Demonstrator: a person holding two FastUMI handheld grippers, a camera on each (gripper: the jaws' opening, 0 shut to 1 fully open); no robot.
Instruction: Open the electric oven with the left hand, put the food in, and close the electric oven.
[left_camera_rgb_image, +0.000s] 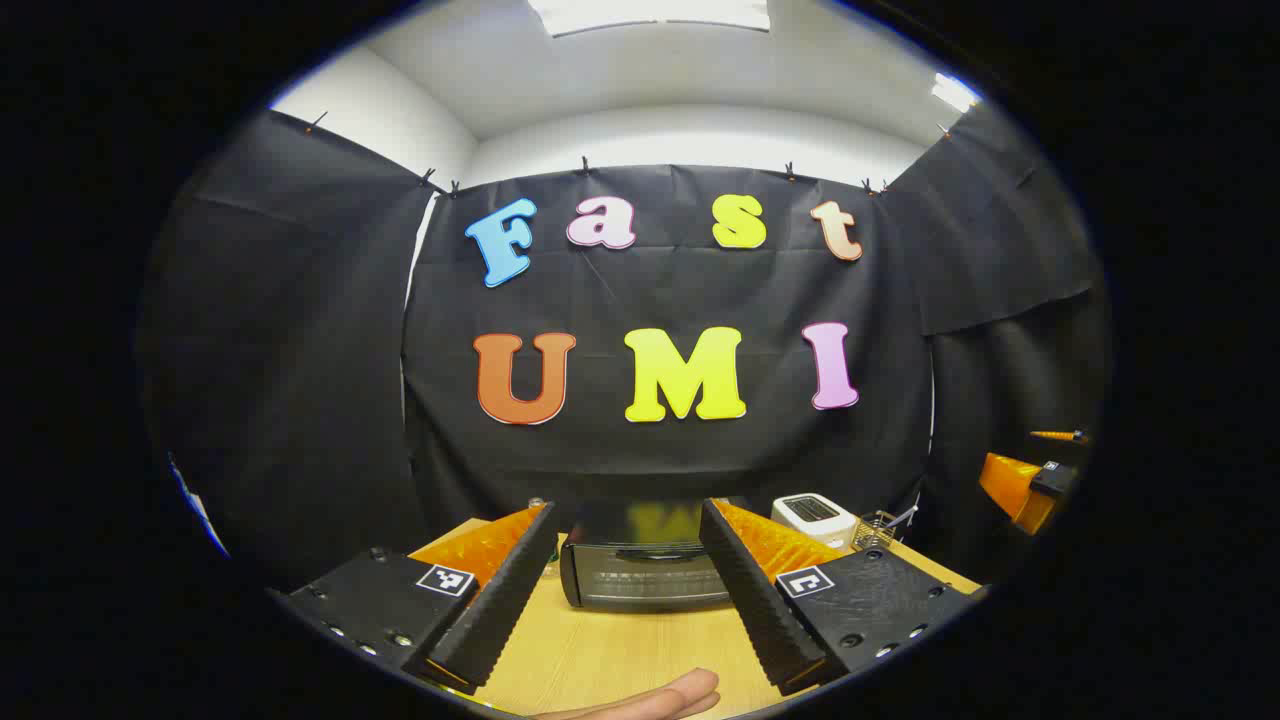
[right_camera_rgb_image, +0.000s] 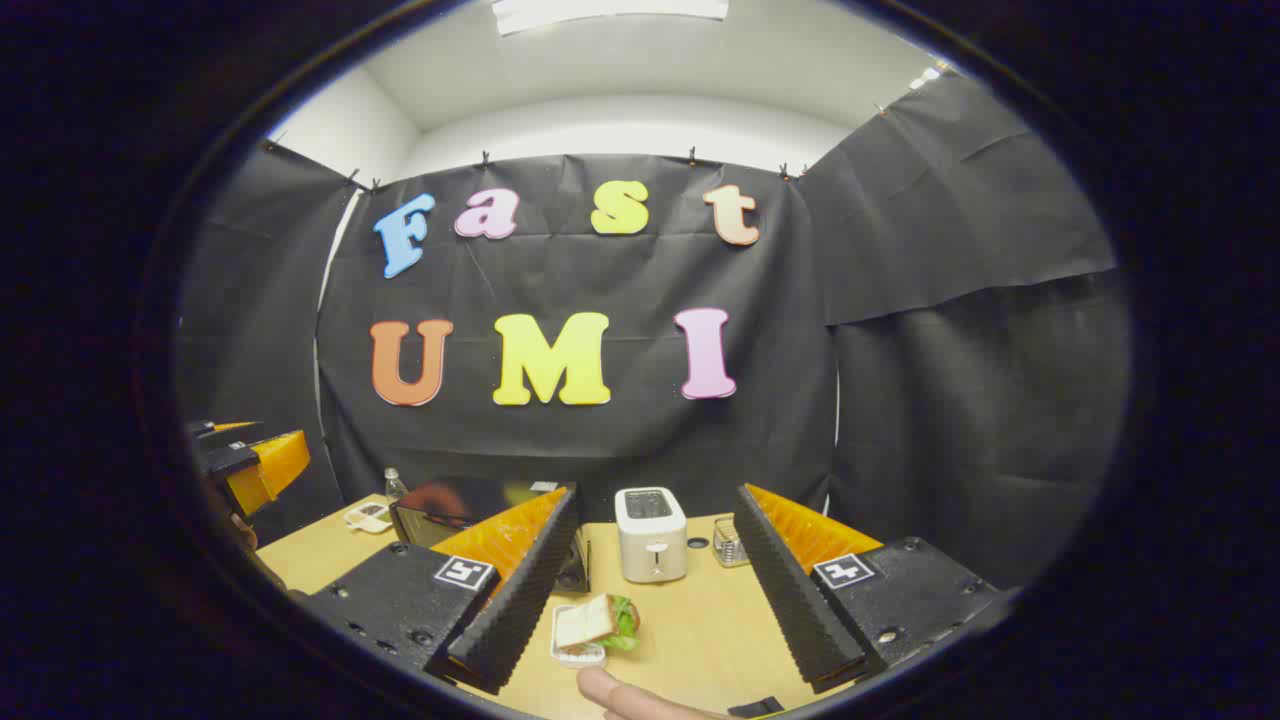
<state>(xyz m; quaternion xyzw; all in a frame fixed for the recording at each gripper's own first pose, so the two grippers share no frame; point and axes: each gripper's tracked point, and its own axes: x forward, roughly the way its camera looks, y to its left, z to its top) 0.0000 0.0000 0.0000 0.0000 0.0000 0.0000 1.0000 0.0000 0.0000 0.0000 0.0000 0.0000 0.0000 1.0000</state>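
Note:
In the left gripper view a black electric oven (left_camera_rgb_image: 645, 570) stands on the wooden table (left_camera_rgb_image: 620, 655) with its door closed, straight ahead between the fingers of my open left gripper (left_camera_rgb_image: 625, 640), which hovers short of it. The right gripper view has the oven (right_camera_rgb_image: 455, 505) at the left, partly hidden by one finger. A sandwich with lettuce (right_camera_rgb_image: 600, 625) lies on a small white tray on the table, just ahead of my open right gripper (right_camera_rgb_image: 655, 635). Nothing sits between either pair of fingers.
A white toaster (right_camera_rgb_image: 651, 533) stands to the right of the oven, with a small wire rack (right_camera_rgb_image: 732, 541) beside it. A small bottle (right_camera_rgb_image: 395, 485) and a dish (right_camera_rgb_image: 368, 514) sit left of the oven. A fingertip (left_camera_rgb_image: 665, 695) pokes in at the bottom.

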